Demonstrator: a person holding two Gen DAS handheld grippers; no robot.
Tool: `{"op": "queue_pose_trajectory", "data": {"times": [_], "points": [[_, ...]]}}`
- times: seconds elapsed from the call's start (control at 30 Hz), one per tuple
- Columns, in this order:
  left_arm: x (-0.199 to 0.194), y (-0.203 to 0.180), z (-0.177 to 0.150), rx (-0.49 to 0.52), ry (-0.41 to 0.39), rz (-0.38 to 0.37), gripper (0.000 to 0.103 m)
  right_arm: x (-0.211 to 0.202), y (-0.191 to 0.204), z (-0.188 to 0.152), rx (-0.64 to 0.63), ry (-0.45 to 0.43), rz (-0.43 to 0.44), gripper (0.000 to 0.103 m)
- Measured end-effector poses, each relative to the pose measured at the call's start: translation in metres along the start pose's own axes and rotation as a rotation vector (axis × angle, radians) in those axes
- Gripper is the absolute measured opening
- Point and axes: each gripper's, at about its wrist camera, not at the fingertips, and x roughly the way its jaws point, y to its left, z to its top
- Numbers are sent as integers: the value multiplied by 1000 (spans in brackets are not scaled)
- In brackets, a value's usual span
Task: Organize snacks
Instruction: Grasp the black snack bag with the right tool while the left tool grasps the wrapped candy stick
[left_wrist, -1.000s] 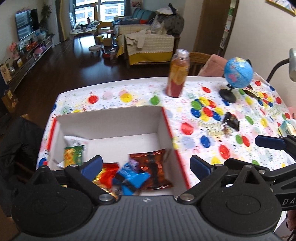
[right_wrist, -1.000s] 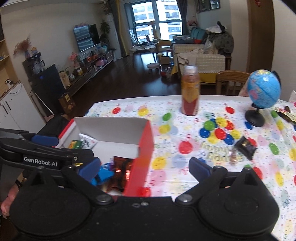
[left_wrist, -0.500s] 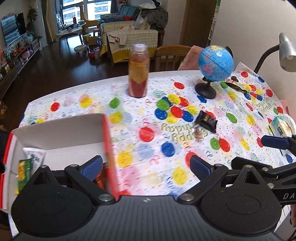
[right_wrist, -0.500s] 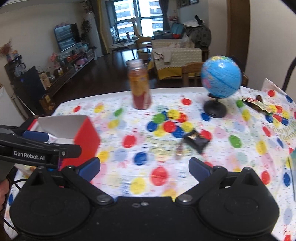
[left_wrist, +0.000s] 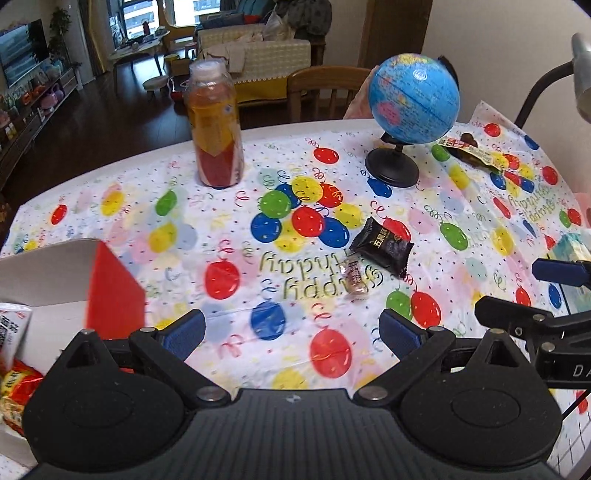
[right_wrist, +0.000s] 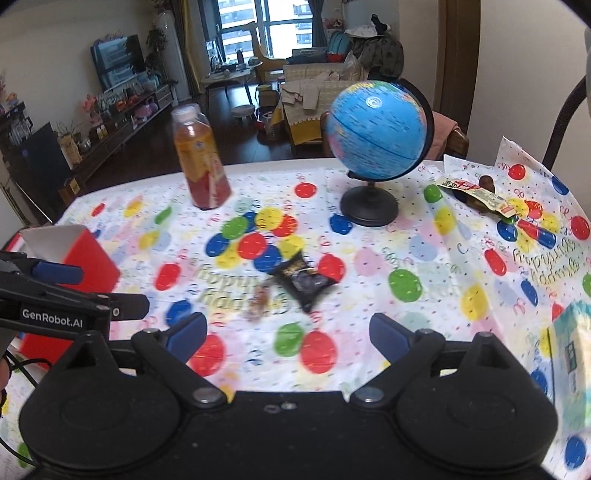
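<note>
A black snack packet (left_wrist: 382, 246) lies mid-table beside a small clear-wrapped candy (left_wrist: 354, 276); both show in the right wrist view, packet (right_wrist: 304, 281) and candy (right_wrist: 258, 301). A red-and-white box (left_wrist: 74, 291) holding snack bags stands at the left, also in the right wrist view (right_wrist: 79, 254). My left gripper (left_wrist: 291, 332) is open and empty, near side of the snacks. My right gripper (right_wrist: 288, 332) is open and empty, just short of the packet. A long wrapped snack (right_wrist: 476, 194) lies far right.
A juice bottle (left_wrist: 215, 123) stands at the back. A blue globe (left_wrist: 412, 110) on a black stand is at back right. A lamp arm (left_wrist: 543, 88) rises at the right edge. A pale green pack (right_wrist: 570, 354) lies near right. A wooden chair sits behind the table.
Both grippers have swung right, from over the box to the middle of the table facing the black packet and candy. Both stayed open and empty.
</note>
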Motion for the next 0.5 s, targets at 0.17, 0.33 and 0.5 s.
{"op": "queue_pose_trajectory", "data": {"times": [0.17,0.33,0.5], "points": [[27,-14,9,-25,26,21,101,22,-22,12,-85,21,34,91],[57,-23,17,-69,76,30,101,49,-28,21,-206,56,93,84],[80,-29,23,-84,109,44,100,77,-29,26,-304,94,140,77]]}}
